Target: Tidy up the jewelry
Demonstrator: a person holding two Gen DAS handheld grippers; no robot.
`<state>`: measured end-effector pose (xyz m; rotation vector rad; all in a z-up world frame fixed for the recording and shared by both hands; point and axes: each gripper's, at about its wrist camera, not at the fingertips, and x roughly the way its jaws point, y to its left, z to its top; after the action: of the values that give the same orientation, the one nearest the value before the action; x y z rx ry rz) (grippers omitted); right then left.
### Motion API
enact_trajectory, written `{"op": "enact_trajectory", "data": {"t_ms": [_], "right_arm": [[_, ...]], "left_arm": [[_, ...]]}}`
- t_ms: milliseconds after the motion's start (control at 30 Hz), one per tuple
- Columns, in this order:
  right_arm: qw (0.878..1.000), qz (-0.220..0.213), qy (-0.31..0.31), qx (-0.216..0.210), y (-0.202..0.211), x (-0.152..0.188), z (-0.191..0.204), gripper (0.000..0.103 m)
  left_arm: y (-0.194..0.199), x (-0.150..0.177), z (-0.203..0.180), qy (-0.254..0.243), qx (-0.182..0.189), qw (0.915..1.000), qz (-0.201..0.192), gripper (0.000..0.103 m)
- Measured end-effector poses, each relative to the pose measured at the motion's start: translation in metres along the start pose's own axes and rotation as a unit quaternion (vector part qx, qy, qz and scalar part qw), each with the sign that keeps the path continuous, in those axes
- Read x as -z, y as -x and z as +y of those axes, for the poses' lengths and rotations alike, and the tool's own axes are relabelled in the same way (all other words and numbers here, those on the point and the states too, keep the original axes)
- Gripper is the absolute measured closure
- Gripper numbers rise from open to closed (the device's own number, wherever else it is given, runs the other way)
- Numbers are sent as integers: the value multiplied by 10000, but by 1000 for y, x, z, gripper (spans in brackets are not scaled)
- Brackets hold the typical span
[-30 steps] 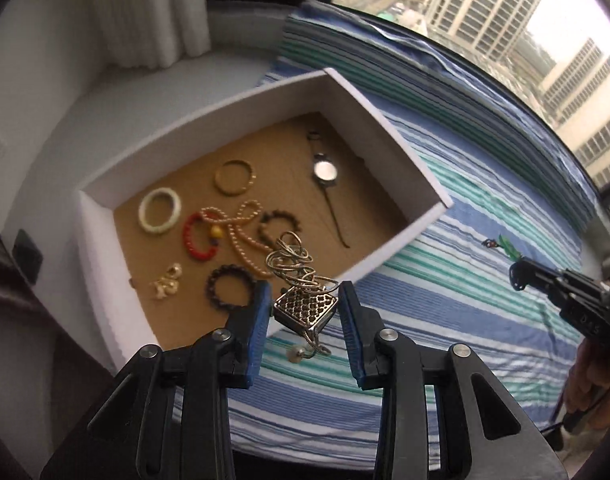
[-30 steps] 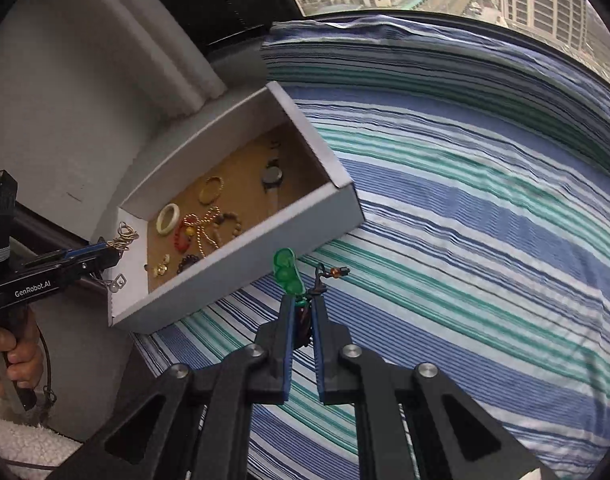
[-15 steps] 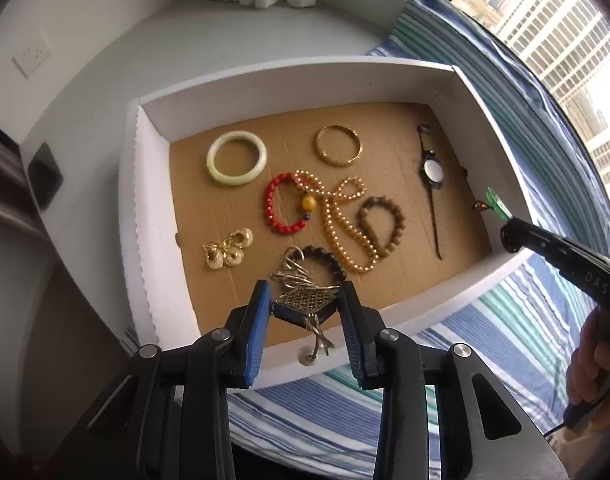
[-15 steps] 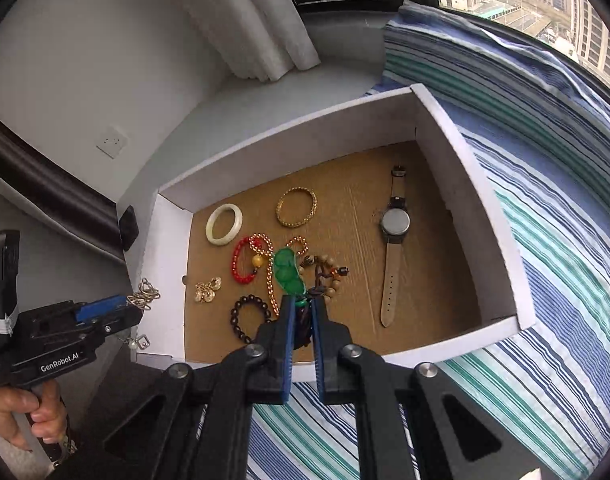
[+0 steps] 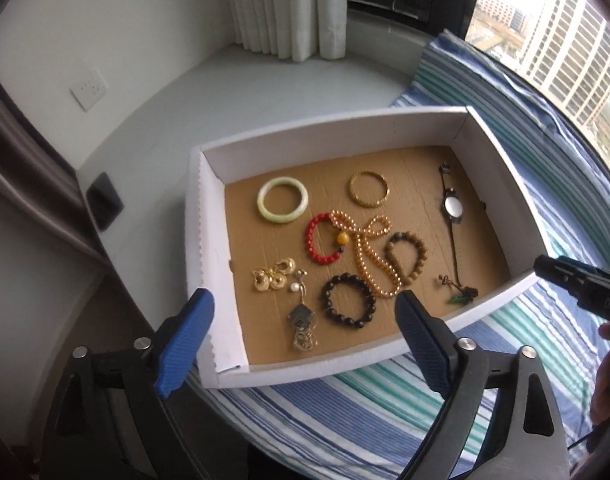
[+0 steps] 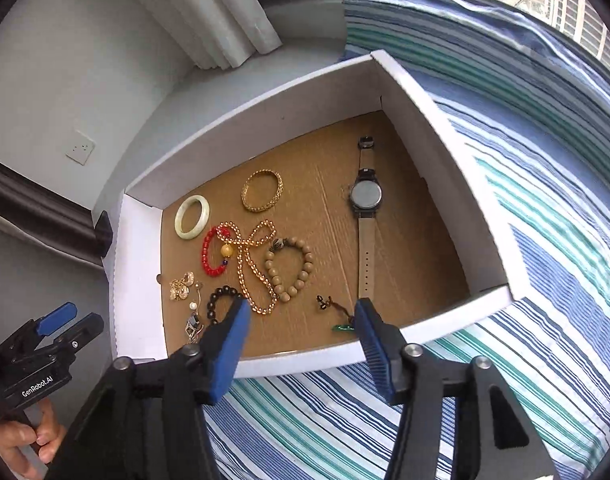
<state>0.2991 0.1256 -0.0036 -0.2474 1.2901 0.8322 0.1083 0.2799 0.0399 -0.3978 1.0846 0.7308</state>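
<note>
A white box point(image 5: 209, 280) with a brown cardboard floor holds several pieces of jewelry. My left gripper point(image 5: 305, 320) is open and empty above the box's near left corner. The metal chain piece with a square charm point(image 5: 303, 322) lies on the floor just below it. My right gripper point(image 6: 301, 322) is open and empty over the near wall point(image 6: 305, 358). The green pendant on a dark cord point(image 6: 341, 326) lies on the floor beside its right finger, and shows in the left view point(image 5: 459, 298) too. A watch point(image 6: 365, 196) lies at the right.
The box stands on a blue and green striped cloth point(image 6: 545, 280) at the edge of a white window ledge point(image 5: 225, 88). Inside lie a pale bangle point(image 5: 283, 200), a gold bangle point(image 5: 368, 190), red beads point(image 5: 319, 240), a gold bead strand, brown and dark bead bracelets point(image 5: 349, 306) and gold earrings point(image 5: 271, 276).
Both grippers have opened. The left one let go of the metal chain piece and the right one let go of the green pendant; both pieces now lie on the box floor.
</note>
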Motion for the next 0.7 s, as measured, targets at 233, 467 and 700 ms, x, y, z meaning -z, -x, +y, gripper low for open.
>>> {"op": "enact_trajectory", "data": {"t_ms": [233, 467, 700], "right_arm": [[9953, -541, 564, 570, 81, 17, 39, 23], [9891, -788, 1022, 703, 122, 19, 66, 22], [9873, -746, 1225, 687, 139, 19, 93, 22]], "left_arm": [[75, -15, 3, 322, -399, 9976, -457, 2], [109, -19, 11, 444, -298, 9980, -348, 3], [128, -7, 19, 594, -340, 9969, -400, 3]]}}
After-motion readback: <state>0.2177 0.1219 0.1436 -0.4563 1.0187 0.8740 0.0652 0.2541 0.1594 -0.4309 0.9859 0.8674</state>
